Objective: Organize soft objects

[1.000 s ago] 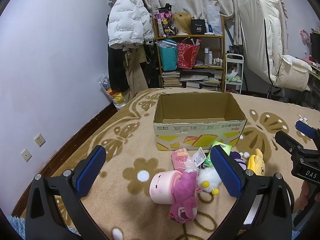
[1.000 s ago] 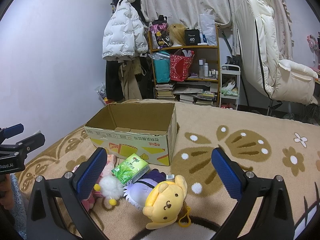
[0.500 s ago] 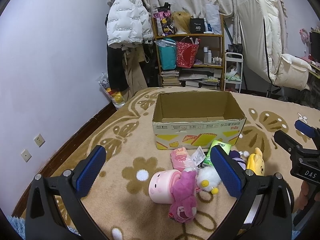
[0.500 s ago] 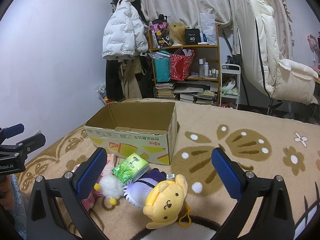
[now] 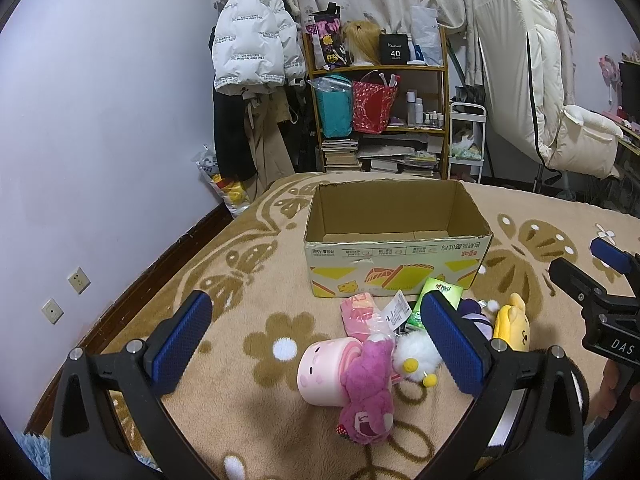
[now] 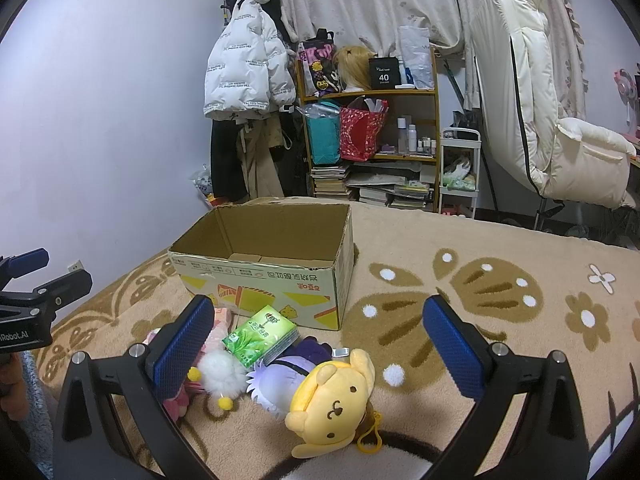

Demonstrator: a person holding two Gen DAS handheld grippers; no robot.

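An open, empty cardboard box [image 5: 396, 240] [image 6: 272, 268] stands on the patterned blanket. In front of it lies a heap of soft things: a magenta plush bear [image 5: 366, 396], a pink cylinder toy [image 5: 322, 368], a white fluffy chick [image 5: 416, 356] [image 6: 220, 372], a green tissue pack [image 6: 262, 334], a purple-haired doll [image 6: 280, 376] and a yellow dog plush [image 6: 332, 404] [image 5: 510, 322]. My left gripper [image 5: 320, 344] hovers open over the bear and cylinder. My right gripper [image 6: 320, 344] hovers open over the yellow dog, holding nothing.
A shelf [image 5: 380, 112] crammed with bags, books and bottles stands behind, with coats [image 5: 252, 56] hung to its left and a cream recliner [image 5: 560, 120] on the right. The blanket [image 6: 500, 288] spreads bare right of the box. A hand [image 5: 612, 388] grips the right tool.
Both views have shifted only slightly; the box sits a little higher in the left wrist view. The toys and the jaws stand as before.
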